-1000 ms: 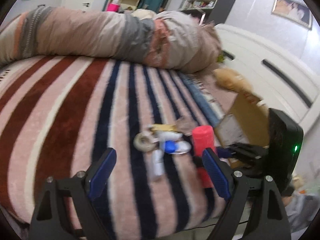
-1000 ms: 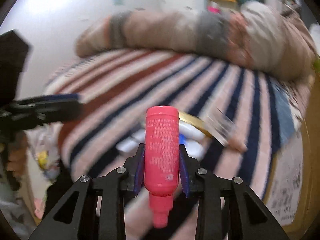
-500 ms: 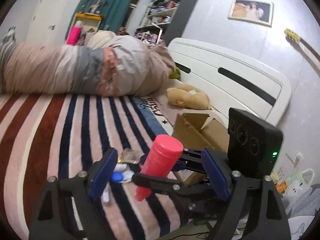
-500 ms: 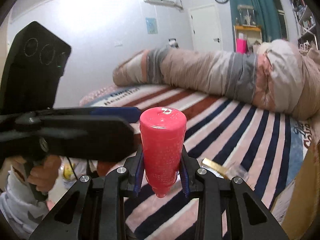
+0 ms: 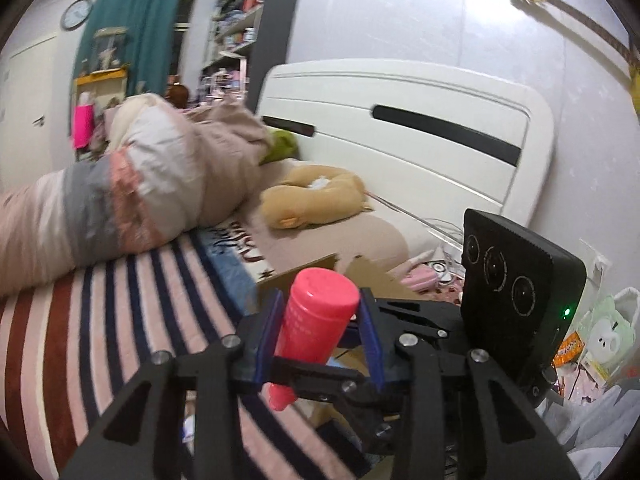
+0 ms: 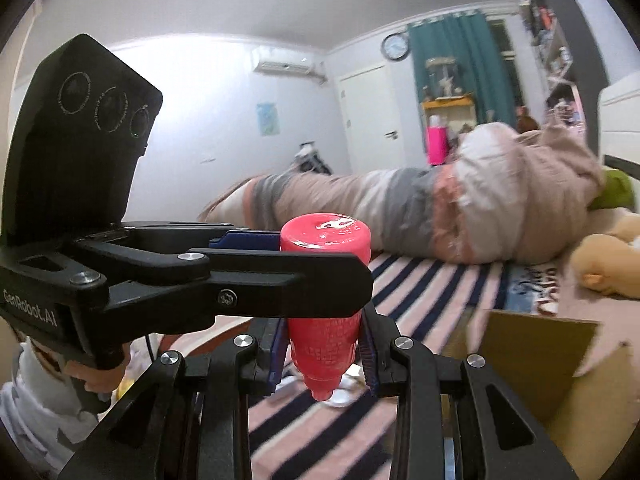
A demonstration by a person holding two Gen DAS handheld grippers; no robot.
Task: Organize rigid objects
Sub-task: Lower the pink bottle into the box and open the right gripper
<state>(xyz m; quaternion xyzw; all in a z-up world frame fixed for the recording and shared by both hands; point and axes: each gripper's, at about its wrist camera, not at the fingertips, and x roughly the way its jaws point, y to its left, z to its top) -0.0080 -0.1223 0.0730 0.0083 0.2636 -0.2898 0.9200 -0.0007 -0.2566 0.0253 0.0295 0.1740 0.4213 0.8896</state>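
Note:
A pink bottle (image 5: 316, 320) hangs upside down above the striped bed, cap end down. In the left wrist view my left gripper (image 5: 320, 340) has closed its blue pads on the bottle's upper body. In the right wrist view my right gripper (image 6: 322, 350) is shut on the same pink bottle (image 6: 324, 336) lower down, near its neck. The left gripper's body (image 6: 192, 276) crosses from the left there and clamps the bottle's top. The right gripper's black housing (image 5: 516, 280) sits just right of the bottle in the left wrist view.
An open cardboard box (image 6: 532, 360) sits on the bed to the right, and also shows behind the bottle (image 5: 304, 276). Small white items (image 6: 340, 394) lie on the striped blanket (image 5: 100, 320) below. A rolled duvet (image 5: 140, 184), a plush toy (image 5: 316, 196) and the white headboard (image 5: 400, 128) lie beyond.
The right gripper lifted the bottle off the bed and brought it between the left gripper's fingers. The left gripper went from open to shut on the bottle.

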